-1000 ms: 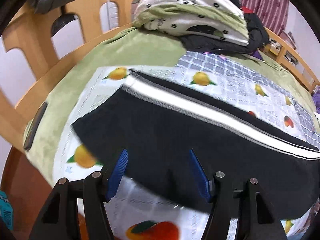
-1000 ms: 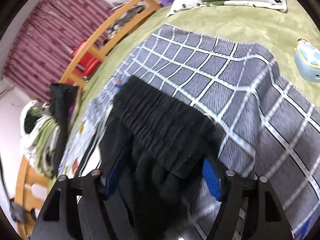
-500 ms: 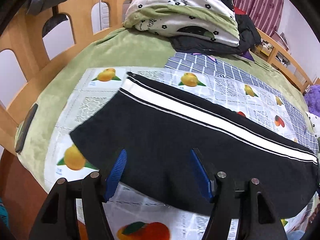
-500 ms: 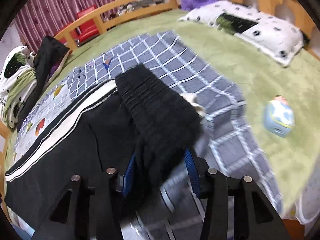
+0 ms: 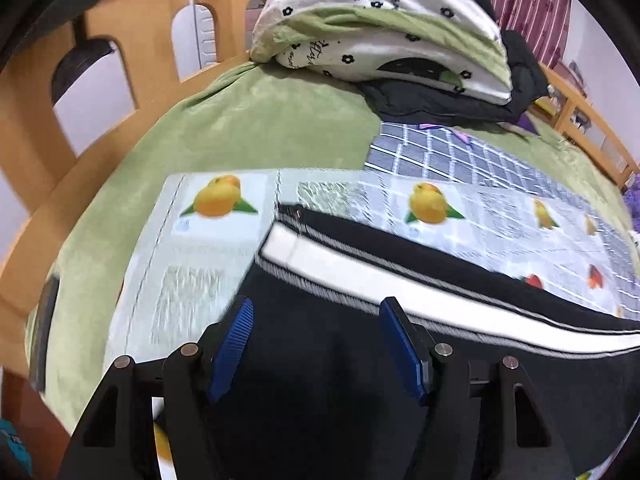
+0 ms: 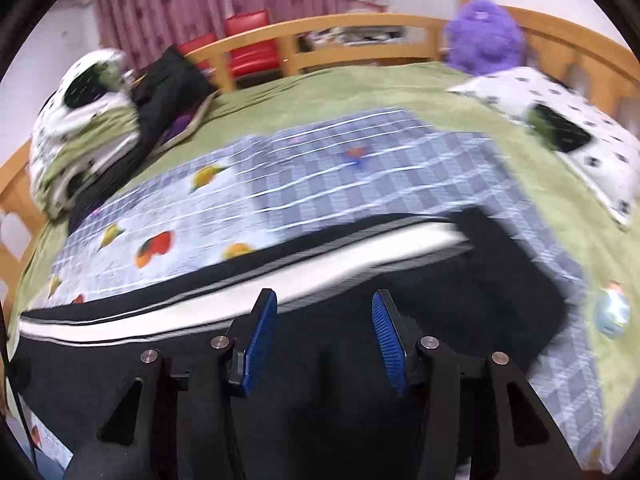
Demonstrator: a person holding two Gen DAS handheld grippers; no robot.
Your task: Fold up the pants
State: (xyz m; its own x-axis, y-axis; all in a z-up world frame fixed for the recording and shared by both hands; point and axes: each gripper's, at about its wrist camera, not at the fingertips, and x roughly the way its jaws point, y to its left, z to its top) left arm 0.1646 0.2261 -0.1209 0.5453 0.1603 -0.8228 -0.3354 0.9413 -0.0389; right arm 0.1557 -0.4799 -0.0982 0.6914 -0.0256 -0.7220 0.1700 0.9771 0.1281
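Black pants (image 5: 360, 360) with a white side stripe (image 5: 360, 276) lie flat along the near edge of the bed, on a fruit-print and grey checked cloth (image 5: 224, 248). My left gripper (image 5: 316, 320) is open and empty above the leg end of the pants. My right gripper (image 6: 324, 312) is open and empty above the waist half of the pants (image 6: 440, 300); the black waistband end (image 6: 512, 264) lies at the right. The stripe also shows in the right wrist view (image 6: 280, 276).
A folded white-and-green quilt (image 5: 380, 28) sits on dark clothes (image 5: 460, 96) at the bed's end. Wooden bed rails (image 5: 132, 40) ring the green bed. A pillow (image 6: 568, 132), a purple plush (image 6: 484, 36) and a small blue toy (image 6: 612, 312) lie toward the right.
My right gripper let go of the black waistband, opened wider and swung round over the flat pants. My left gripper moved forward over the pants leg, still open.
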